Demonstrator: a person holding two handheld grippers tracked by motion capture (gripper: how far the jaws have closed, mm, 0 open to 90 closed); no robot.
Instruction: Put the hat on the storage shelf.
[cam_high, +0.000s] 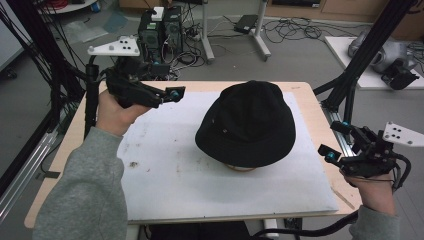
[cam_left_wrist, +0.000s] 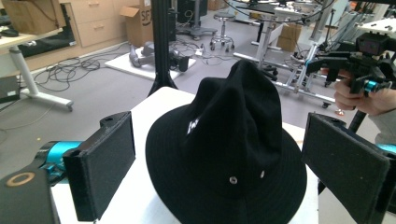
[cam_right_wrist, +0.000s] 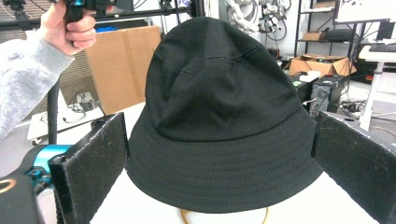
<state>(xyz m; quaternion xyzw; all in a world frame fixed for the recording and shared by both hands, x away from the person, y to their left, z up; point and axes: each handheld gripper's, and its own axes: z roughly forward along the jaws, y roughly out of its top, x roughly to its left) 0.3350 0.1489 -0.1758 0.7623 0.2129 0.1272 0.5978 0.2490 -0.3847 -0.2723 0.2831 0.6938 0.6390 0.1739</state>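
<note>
The high view looked steeply down on the tabletop (cam_high: 165, 170) from above. Both tool views sat low and close, facing each other across the shared black hat (cam_high: 248, 122), centred in every frame.

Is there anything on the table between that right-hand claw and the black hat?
Nothing: in the high view, only bare white mat lies between the right gripper and the hat. The jaws stand open, apart from the brim.
</note>
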